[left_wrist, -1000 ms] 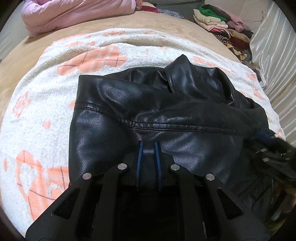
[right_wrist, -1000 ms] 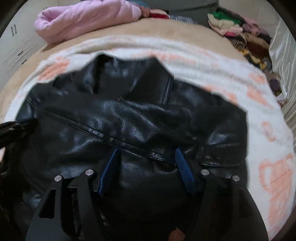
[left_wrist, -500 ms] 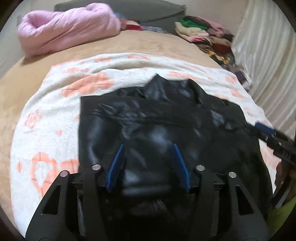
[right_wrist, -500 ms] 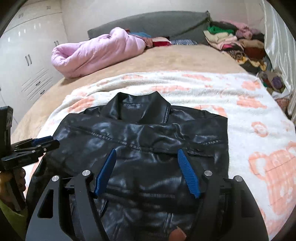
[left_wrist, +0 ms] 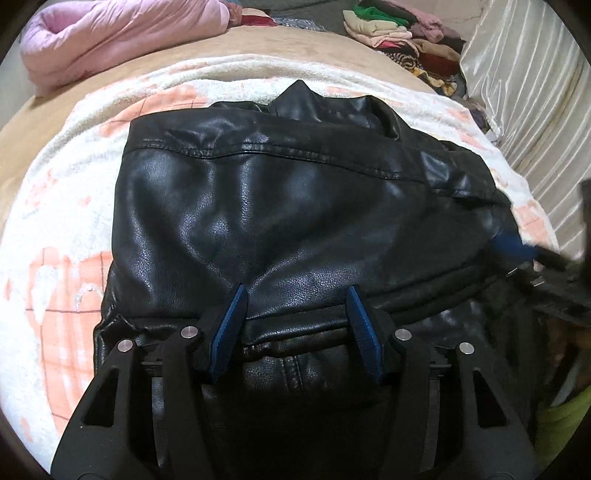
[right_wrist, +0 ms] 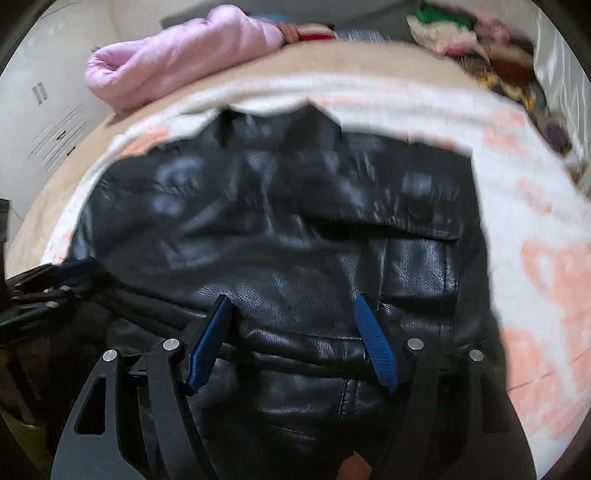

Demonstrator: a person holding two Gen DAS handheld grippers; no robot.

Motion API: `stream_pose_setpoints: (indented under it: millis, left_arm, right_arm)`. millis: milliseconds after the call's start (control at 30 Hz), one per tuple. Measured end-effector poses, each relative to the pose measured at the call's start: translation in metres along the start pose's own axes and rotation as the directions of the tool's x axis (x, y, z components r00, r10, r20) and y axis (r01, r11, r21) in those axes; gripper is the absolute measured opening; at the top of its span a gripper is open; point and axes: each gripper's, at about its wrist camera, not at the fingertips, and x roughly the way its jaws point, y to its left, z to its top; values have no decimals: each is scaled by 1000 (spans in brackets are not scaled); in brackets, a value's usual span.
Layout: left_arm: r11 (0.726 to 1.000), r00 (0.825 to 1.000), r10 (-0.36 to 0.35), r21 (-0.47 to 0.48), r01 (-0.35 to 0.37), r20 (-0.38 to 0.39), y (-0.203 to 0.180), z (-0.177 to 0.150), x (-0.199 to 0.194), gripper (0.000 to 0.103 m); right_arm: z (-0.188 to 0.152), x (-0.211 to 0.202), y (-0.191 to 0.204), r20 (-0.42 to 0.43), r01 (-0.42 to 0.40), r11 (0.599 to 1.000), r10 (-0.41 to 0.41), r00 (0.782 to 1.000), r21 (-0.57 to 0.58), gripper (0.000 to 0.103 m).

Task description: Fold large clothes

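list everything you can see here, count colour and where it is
leather jacket: one, black, lying partly folded on the blanket, collar at the far end
blanket: one, white with peach patches, spread over the bed under the jacket
bed cover: one, tan, showing beyond the blanket
puffy coat: one, pink, bundled at the far left of the bed
pile of clothes: one heap, mixed green, cream, pink and dark red, far right of the bed
curtain: one, pale cream, right side
cabinet: white, far left in the right wrist view
left gripper: black with blue pads, jaws open over the jacket's near part
right gripper: black with blue pads, jaws open over the jacket
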Motion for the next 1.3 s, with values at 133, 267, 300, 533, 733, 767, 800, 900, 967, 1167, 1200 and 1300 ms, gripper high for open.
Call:
stream_pose_setpoints:
  millis: [133, 267, 300, 533, 733, 767, 800, 900, 967, 1167, 1200, 1300]
  left_arm:
    - [1000, 1000, 2, -6, -2, 2, -2, 1, -2, 48]
    - [1000, 1000, -4, -16, 5, 9, -3, 2, -6, 48]
    - [1000, 1000, -7, -21, 7, 11, -2, 2, -8, 48]
    - [997, 998, -36, -60, 39, 43, -3, 5, -25, 65]
    - [997, 996, -4, -80, 11, 84, -2, 7, -42, 93]
    - [996, 996, -4, -85, 11, 92, -1, 7, -46, 93]
    - [996, 995, -3, -88, 11, 96, -1, 7, -50, 93]
    - [997, 994, 14, -81, -5, 108, 0, 7, -59, 93]
    - [997, 993, 24, -74, -15, 118, -2, 5, -67, 93]
    - [999, 989, 20, -50, -13, 146, -8, -4, -89, 93]
    - [999, 988, 20, -46, -13, 151, -9, -7, -94, 93]
    - [999, 985, 31, -31, -26, 168, -13, -11, -104, 93]
  right_arm:
    - [-1, 1, 1, 15, -3, 1000, 3, 1000, -5, 67]
    - [0, -24, 2, 86, -35, 999, 34, 996, 9, 70]
    - [0, -30, 3, 101, -41, 999, 40, 994, 8, 75]
    - [-4, -58, 0, 154, -70, 997, 66, 986, 21, 93]
    - [-6, -74, 5, 189, -63, 998, 59, 980, 16, 95]
    - [-6, -76, 6, 192, -64, 998, 60, 980, 16, 96]
    - [-7, -79, 7, 198, -67, 998, 63, 978, 13, 96]
    - [-9, -88, 12, 211, -62, 998, 60, 976, 3, 96]
    - [-11, -95, 15, 222, -62, 998, 62, 973, -6, 96]
    - [-18, -117, 22, 255, -55, 998, 57, 965, -16, 96]
    - [-19, -121, 23, 260, -53, 998, 57, 964, -20, 96]
    - [-24, -131, 27, 271, -49, 998, 55, 961, -25, 96]
